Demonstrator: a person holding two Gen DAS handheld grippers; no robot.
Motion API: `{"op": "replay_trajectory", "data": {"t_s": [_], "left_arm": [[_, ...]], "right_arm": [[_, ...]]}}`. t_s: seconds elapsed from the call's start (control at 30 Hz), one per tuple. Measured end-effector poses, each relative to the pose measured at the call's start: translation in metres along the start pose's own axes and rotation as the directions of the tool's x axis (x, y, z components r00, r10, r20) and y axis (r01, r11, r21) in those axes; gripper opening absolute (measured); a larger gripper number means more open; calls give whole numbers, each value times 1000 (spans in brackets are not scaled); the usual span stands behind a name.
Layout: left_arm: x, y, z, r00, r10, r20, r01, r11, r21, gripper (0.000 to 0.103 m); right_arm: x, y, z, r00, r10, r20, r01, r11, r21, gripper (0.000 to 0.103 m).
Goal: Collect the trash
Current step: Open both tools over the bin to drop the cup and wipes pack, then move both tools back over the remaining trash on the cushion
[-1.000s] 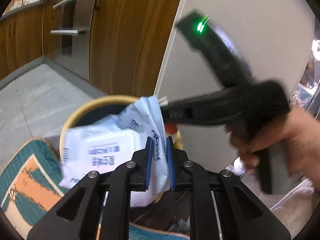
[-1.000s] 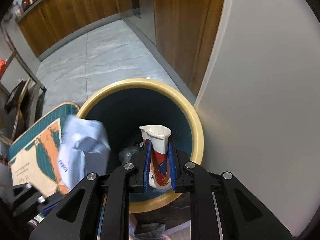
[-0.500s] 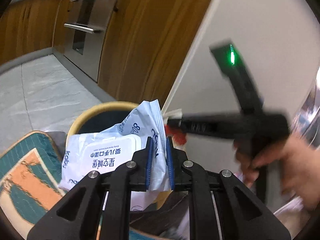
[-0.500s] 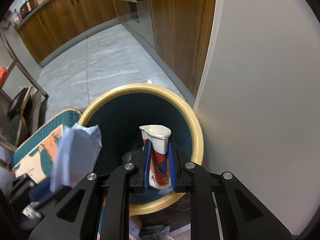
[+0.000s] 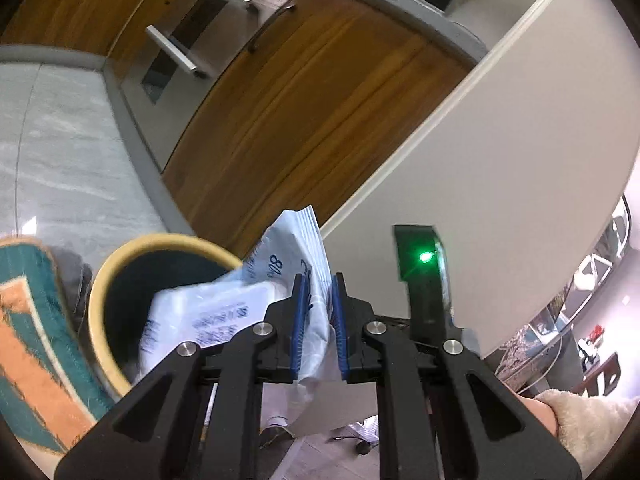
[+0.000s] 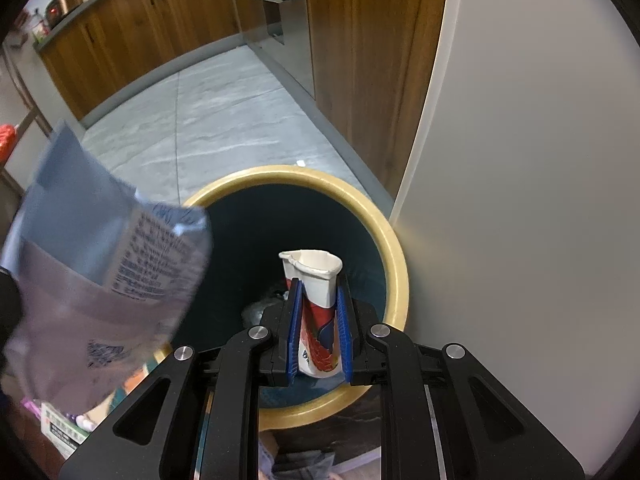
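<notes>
A round bin with a yellow rim (image 6: 394,248) and a dark teal inside stands on the floor by a white panel. My right gripper (image 6: 318,300) is shut on a squashed white, red and blue paper cup (image 6: 316,284), held over the bin's mouth. My left gripper (image 5: 318,304) is shut on a pale blue wet-wipes pack (image 5: 224,316), which hangs over the bin's rim (image 5: 96,300). In the right wrist view that pack (image 6: 108,264) fills the left side, above the bin's edge. Dark crumpled trash lies at the bin's bottom (image 6: 260,308).
Wooden cabinets (image 6: 352,80) and an oven with metal handles (image 5: 172,50) line the grey floor (image 6: 216,120). A teal and orange mat (image 5: 28,340) lies left of the bin. The other gripper's black body with a green light (image 5: 426,276) and a fleecy sleeve (image 5: 592,412) stand right.
My left gripper has rolled and risen with the wipes pack, which now looms larger and higher in the right wrist view. The right gripper and cup have stayed put.
</notes>
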State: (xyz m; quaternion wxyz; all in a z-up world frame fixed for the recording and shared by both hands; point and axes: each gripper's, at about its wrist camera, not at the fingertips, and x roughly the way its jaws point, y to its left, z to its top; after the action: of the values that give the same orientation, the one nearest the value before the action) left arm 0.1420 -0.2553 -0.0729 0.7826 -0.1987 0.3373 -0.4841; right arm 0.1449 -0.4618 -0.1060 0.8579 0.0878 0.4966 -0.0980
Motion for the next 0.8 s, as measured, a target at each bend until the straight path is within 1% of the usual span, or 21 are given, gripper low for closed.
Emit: {"op": "replay_trajectory", "data": {"t_s": [0.1,0.13,0.2,0.23,0.3,0.33,0.37,0.4,0.43,0.5,0.53,0.57,0.67,0.73,0.77,0.8], "left_arm": [[3,0,-2,999,32,-7,-32,999,18,13],[6,2,-5,997,68,-18,-68,997,30,13],[17,12,-1,993,114,-36,-113,993,37,13],[19,14,-2,988,146,-46,-144,989,45,13],[22,23,-6,975,211,-70,-209,977,36,14],[22,27,-7,970,228,-82,-227,974,28,18],[24,33,-10,961,256,-104,-256,967,16,23],[24,36,-11,952,284,-115,-284,959,17,32],[23,38,-11,947,300,-117,-299,954,24,36],[21,39,-10,929,352,-116,-346,936,65,37],[19,37,-10,921,373,-114,-365,927,87,37],[17,37,-9,918,381,-113,-372,923,98,37],[5,34,-7,904,412,-113,-394,906,153,45],[-5,32,-7,890,443,-113,-418,888,193,52],[-13,29,-8,876,470,-107,-439,870,223,54],[-18,29,-7,869,483,-103,-450,860,241,55]], "right_arm": [[0,0,0,1000,-2,0,2,1000,-2,18],[1,-1,-1,1000,-5,-2,5,1000,-6,18],[2,-1,-1,1000,-11,-5,11,1000,-10,18],[3,-1,-1,1000,-16,-8,15,1000,-11,20],[4,-1,-2,1000,-18,-12,18,1000,-13,20],[4,0,-2,1000,-20,-12,20,1000,-14,20],[5,0,-1,1000,-23,-14,22,1000,-14,20],[4,0,-1,1000,-22,-13,21,1000,-14,20],[4,2,0,1000,-22,-11,22,1000,-16,22],[3,6,0,1000,-31,-5,31,999,-30,24],[3,7,0,999,-36,-2,36,999,-40,27],[2,10,0,999,-40,4,41,998,-54,29],[-1,15,0,999,-41,19,42,996,-83,37],[-3,16,0,999,-46,28,48,995,-90,43],[-4,16,1,998,-47,29,49,995,-91,44],[-5,18,1,998,-49,32,52,994,-93,51]]}}
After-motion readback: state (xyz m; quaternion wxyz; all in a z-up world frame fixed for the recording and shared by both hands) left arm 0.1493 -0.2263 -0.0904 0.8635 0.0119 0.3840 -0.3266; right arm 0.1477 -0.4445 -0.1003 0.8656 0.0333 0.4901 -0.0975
